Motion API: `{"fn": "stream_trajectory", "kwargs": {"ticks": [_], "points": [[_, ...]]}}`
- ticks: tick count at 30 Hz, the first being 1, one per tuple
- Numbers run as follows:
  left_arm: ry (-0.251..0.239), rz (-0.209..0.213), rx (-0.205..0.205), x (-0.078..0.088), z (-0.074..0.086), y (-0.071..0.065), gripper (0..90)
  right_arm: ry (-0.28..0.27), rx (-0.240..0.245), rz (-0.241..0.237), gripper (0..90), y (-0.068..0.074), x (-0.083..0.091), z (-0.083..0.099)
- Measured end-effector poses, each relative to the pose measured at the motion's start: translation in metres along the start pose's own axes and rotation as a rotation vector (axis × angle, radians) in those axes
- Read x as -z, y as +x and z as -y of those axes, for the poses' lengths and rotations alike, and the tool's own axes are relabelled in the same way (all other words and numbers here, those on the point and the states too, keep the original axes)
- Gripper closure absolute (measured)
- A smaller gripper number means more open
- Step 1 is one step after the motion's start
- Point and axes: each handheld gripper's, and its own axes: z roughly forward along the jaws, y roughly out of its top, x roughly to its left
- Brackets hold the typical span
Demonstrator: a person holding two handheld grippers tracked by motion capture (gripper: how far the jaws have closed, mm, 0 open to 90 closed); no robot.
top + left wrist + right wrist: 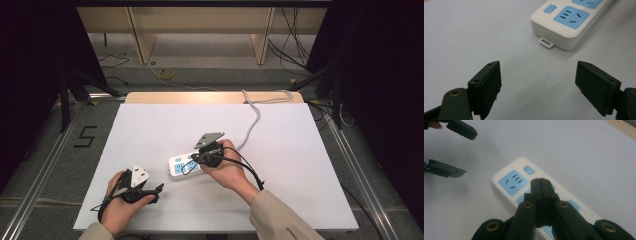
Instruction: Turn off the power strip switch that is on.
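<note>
A white power strip (181, 164) with blue sockets lies at the middle of the white table (150, 125); its grey cable (255, 120) runs to the far edge. My right gripper (194, 159) hovers over the strip (509, 178). In the right gripper view its jaws (540, 181) are pressed together with nothing between them, just behind the blue switch (529, 170). My left gripper (159, 192) rests near the front left, open. In the left gripper view, the left gripper (537, 82) points at the strip's end (564, 27), a short way off. The left gripper (470, 153) is also seen open in the right gripper view.
The table's wooden far edge (210, 96) meets a floor with cables (165, 74) and wooden shelf legs (142, 40). Metal rails (45, 165) run along both sides of the table. A "5" mark (86, 136) lies on the floor to the left.
</note>
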Motion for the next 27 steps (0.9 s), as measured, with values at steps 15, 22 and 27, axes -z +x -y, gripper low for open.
{"fn": "stream_trajectory", "kwargs": {"ticks": [15, 22, 27], "points": [[-0.001, 0.001, 0.0, 0.0, 0.0, 0.0, 20.7, 0.01, 0.003, -0.003, 90.0, 0.002, -0.007, -0.006], [-0.001, 0.001, 0.001, 0.0, 0.0, 0.0, 20.7, 0.013, 0.01, -0.006, 90.0, 0.003, -0.01, -0.009], [0.0, 0.002, 0.0, 0.0, 0.0, 0.0, 20.7, 0.015, -0.002, -0.008, 90.0, 0.004, -0.012, -0.012]]}}
